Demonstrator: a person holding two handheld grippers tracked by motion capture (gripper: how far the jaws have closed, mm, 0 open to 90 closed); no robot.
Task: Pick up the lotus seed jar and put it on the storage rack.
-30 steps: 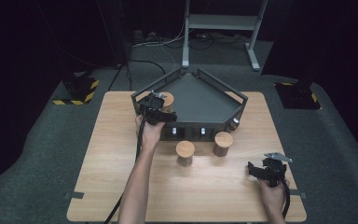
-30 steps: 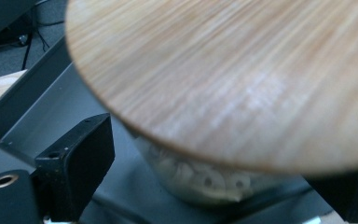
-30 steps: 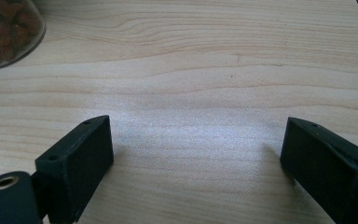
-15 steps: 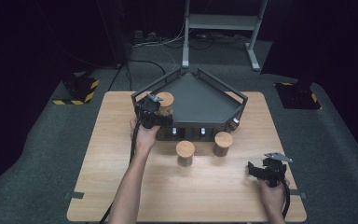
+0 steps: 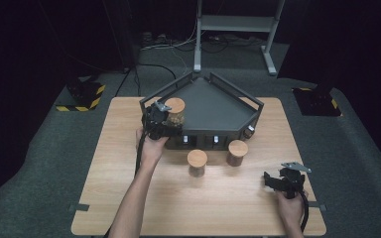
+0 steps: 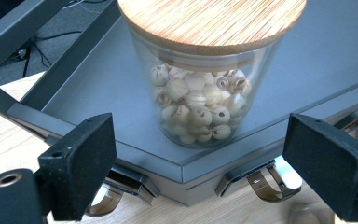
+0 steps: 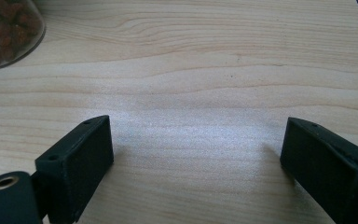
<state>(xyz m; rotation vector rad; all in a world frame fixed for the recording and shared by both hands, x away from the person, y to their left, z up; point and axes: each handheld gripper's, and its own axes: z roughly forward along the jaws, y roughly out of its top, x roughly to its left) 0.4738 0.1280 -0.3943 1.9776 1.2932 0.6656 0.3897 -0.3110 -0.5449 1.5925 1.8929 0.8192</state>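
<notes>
The glass jar [image 6: 200,93] is standing upright on the dark tray [image 5: 213,106], at its left near corner, its bamboo lid cut off at the top of the left gripper view and pale holed seeds showing inside. The left gripper [image 5: 158,119] is sitting just near of it, jaws apart and just closing in, pads clear of the glass. The right gripper [image 5: 285,181] is resting low over the worktop [image 5: 129,198], jaws apart around nothing.

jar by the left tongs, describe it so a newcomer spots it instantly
Find the dark five-sided tray at the table's far edge. The glass jar stands on its near-left corner, just beyond the open left tongs. Unlike the two jars on the bare wood, it holds pale, holed beads.
</notes>
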